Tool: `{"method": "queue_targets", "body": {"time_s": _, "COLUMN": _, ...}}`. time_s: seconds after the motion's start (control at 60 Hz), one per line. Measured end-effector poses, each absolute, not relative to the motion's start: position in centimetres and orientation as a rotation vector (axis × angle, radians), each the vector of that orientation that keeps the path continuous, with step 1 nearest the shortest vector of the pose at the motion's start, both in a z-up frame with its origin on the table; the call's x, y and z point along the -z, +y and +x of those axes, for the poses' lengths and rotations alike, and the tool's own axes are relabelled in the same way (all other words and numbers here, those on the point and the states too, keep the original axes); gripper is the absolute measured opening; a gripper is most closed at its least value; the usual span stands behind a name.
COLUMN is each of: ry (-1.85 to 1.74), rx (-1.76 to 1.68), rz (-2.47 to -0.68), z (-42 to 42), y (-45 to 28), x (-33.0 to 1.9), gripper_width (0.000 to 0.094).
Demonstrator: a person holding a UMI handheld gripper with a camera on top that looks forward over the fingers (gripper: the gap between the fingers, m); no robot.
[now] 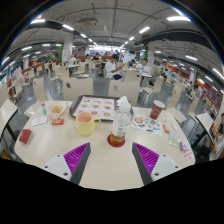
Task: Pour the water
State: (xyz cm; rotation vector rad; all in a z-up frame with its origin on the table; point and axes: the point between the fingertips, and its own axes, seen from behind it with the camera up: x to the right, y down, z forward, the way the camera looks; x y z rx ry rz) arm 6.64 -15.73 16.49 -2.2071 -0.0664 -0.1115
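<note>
Gripper (pixel 110 158) open, its 2 magenta ridged pads (pixel 75 156) wide apart and holding nothing; just ahead between the fingers, a clear plastic water bottle (pixel 121 121) stands upright beside a round pale cup (pixel 86 123) on a white table (pixel 110 172).

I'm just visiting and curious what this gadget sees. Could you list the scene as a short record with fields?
place: large hall with ceiling lights and many tables
surface: pale round table
gripper: open, holding nothing, fingers over the near table edge
bottle: clear, upright, just ahead of the fingers on a red coaster
cup: yellowish, left of the bottle, apart from it
red cup: beyond the bottle, to the right
tray: white, beyond the cup and bottle
task state: bottle not yet grasped
</note>
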Motion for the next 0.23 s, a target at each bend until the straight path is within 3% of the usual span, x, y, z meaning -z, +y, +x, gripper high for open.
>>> {"method": "queue_targets", "body": {"time_s": 0.233, "ry": -0.055, "rx": 0.108, "rz": -2.211, "z": 6.1, "y": -17.7, "x": -17.3, "gripper_width": 0.0845}}
